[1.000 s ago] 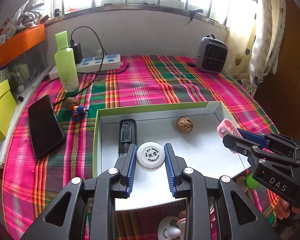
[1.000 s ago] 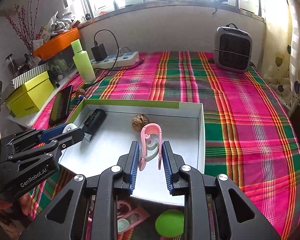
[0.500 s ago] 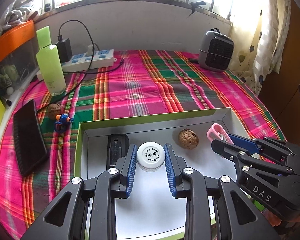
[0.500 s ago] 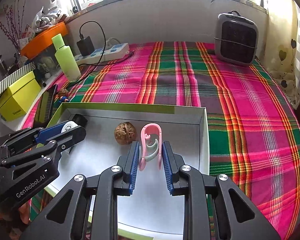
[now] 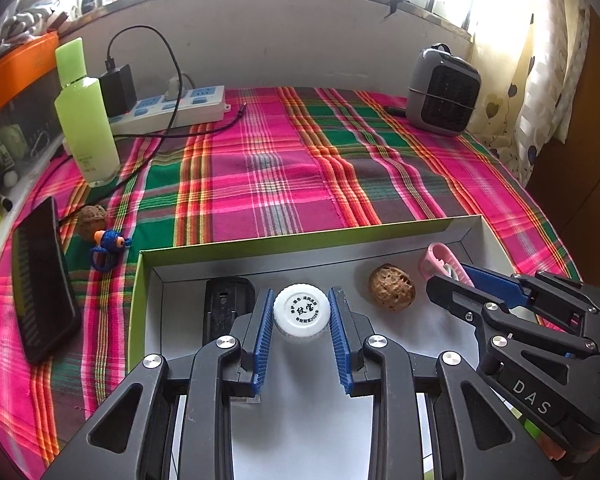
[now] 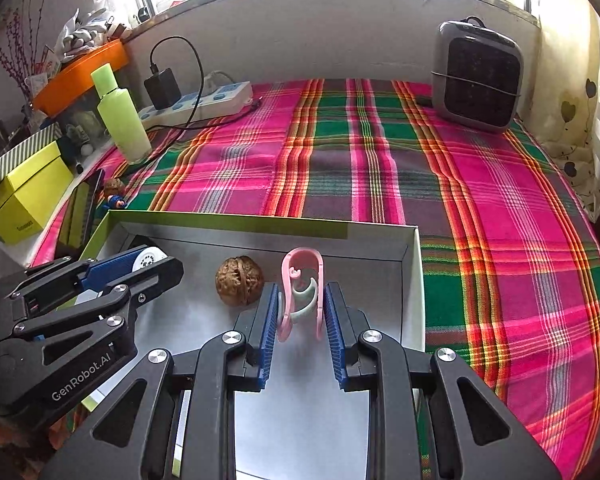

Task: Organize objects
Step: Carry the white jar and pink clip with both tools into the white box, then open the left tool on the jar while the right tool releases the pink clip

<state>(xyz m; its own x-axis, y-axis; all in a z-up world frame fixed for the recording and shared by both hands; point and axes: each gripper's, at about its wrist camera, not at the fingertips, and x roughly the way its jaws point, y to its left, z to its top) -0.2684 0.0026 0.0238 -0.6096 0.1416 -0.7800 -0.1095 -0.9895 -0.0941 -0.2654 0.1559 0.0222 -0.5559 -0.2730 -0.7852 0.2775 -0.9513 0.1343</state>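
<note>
My left gripper (image 5: 302, 312) is shut on a small white-capped bottle (image 5: 301, 311), held over the floor of a shallow white box with a green rim (image 5: 300, 236). My right gripper (image 6: 300, 306) is shut on a pink clip with a pale green crescent inside (image 6: 302, 292), held over the same box (image 6: 412, 280) near its right wall. A walnut (image 5: 392, 287) (image 6: 239, 280) lies on the box floor between the two grippers. A black rectangular object (image 5: 224, 308) lies in the box to the left of the bottle, partly hidden by my left fingers.
On the plaid cloth (image 5: 284, 168) left of the box are a second walnut (image 5: 91, 220), a blue corded charm (image 5: 108, 246) and a black phone (image 5: 40, 280). A green bottle (image 5: 85, 120), power strip (image 5: 172, 106) and grey heater (image 5: 440, 90) stand at the back. A yellow box (image 6: 28, 192) sits far left.
Both grippers moved forward and down over the box with their loads still held; the box now fills more of each view. The grips did not alter.
</note>
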